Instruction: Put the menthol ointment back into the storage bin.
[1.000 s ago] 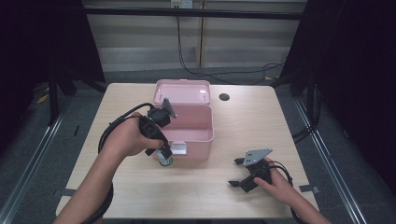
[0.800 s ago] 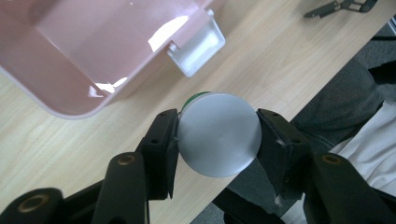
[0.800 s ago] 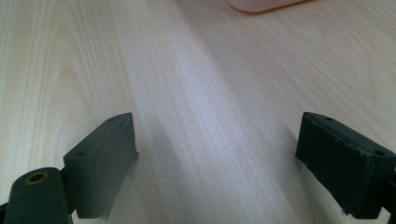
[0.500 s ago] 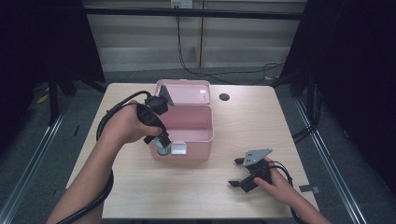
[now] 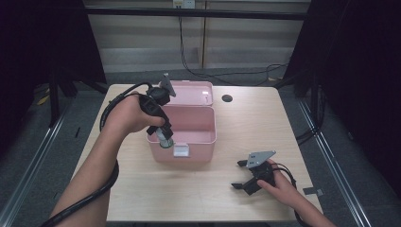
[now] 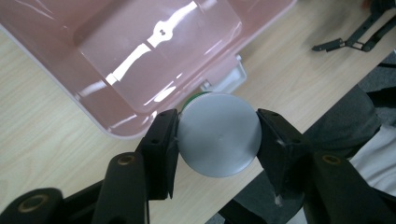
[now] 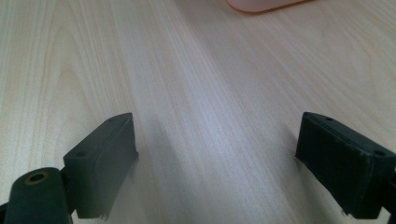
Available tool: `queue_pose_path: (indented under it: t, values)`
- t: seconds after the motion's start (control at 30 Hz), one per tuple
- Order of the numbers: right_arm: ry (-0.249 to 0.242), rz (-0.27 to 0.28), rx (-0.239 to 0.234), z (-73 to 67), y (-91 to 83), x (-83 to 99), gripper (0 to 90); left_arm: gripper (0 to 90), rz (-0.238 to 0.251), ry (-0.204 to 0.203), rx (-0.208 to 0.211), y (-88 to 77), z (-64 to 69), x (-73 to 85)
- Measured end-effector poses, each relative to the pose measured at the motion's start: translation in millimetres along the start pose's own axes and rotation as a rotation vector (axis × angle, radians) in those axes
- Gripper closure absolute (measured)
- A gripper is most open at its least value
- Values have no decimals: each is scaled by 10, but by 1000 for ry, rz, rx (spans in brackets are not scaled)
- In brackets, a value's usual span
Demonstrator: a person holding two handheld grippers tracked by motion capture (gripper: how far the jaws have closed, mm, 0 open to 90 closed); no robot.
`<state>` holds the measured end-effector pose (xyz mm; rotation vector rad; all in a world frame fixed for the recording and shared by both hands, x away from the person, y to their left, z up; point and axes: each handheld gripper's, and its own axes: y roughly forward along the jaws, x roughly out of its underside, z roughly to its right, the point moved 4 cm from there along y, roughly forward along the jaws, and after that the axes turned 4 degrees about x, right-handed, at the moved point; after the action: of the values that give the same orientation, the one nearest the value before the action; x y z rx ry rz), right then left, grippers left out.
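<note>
While the right tool (image 5: pixel 247 178) rests spread apart, the left tool (image 6: pixel 217 135) grips a grey-capped jar (image 6: pixel 218 134); lowering it into the pink box (image 5: pixel 206 137) below seems next.

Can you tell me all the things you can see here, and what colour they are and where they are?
Table: one, light wood, under everything.
Box: one, pink, middle of the table, lid open and tipped back.
Latch: one, white, on the box's front wall.
Can: one, grey flat end with a green edge, held at the box's front left rim.
Hole: one, dark and round, in the table behind the box on the right.
Cables: a few, black, on the floor behind the table.
Left tool: one, black, shut on the can.
Right tool: one, black, open, low over the table at front right.
Hands: two, one on each tool.
</note>
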<state>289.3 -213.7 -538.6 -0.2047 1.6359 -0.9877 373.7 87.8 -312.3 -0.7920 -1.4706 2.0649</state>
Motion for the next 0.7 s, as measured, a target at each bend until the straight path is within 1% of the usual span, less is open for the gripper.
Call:
queue_pose_path:
  t: [0.07, 0.1, 0.13, 0.23, 0.37, 0.43, 0.5, 0.57, 0.7]
  values:
    - [-1, -1, -1, 0, 0, 1, 114, 505, 7, 0, 2, -10, -15, -47]
    - [-1, -1, -1, 0, 0, 1, 114, 505, 8, -2, -3, -15, -19, -71]
    - [-2, -1, 0, 1, 0, 1, 114, 505, 9, -1, 2, -15, -21, -96]
    - [-1, -1, -1, 0, 0, 1, 114, 504, 13, 0, -16, -11, -27, -172]
    - [-1, -1, -1, 0, 0, 1, 114, 505, 13, 3, -23, 14, -48, -265]
    - [-1, -1, -1, 0, 0, 1, 114, 505, 20, -6, -18, 33, -64, -303]
    - [-1, -1, -1, 0, 0, 1, 114, 504, 26, -18, -25, 53, -84, -337]
    - [-1, -1, -1, 0, -1, 1, 114, 505, 26, -28, -30, 77, -110, -367]
    - [0, 0, -1, 0, 0, 1, 114, 505, 20, -39, -24, 153, -157, -419]
